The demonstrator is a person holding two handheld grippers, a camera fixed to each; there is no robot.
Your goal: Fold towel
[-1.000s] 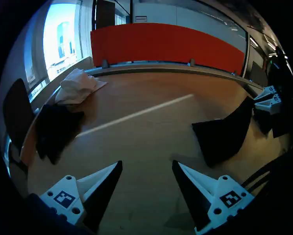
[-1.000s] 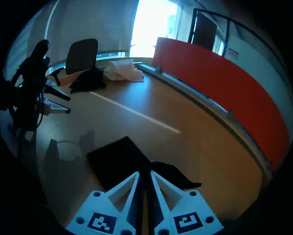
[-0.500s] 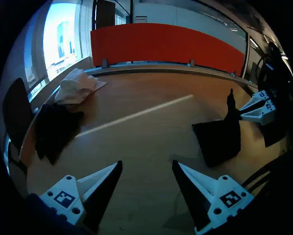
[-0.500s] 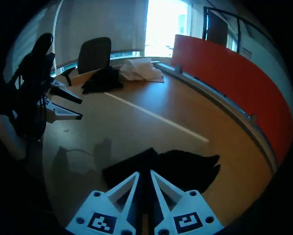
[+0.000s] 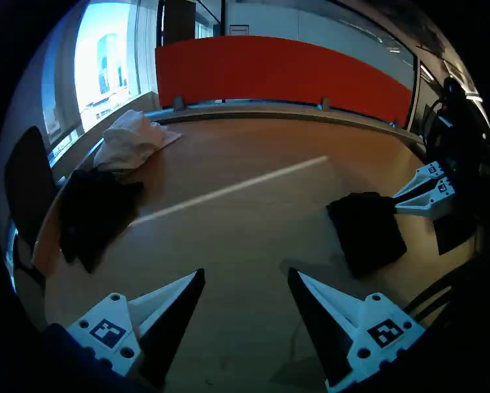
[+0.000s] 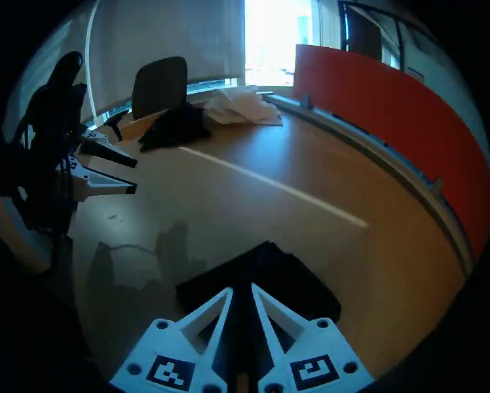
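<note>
towel [image 6: 291, 281] lies doubled on the desk [image 5: 245, 196], right tongs [image 6: 242, 291] clenched on its edge, left tongs [image 5: 245, 272] released; probably only letting go remains.

Counter [image 5: 245, 157]: light wood top, glossy, with a curved far edge bounded by a grey rail [image 5: 278, 112]. One pale stripe [image 5: 232, 190] runs diagonally across the middle. Three cloth items lie on the surface. The towel [image 5: 366, 229] is black, folded into a compact flat block, and sits at the right in the left gripper view. A dark heap [image 5: 91, 209], crumpled, lies at the far left end. A white cloth [image 5: 130, 137], bunched, lies just beyond it by the rail; contact between the two cannot be told. Both are well apart from the towel.
</note>
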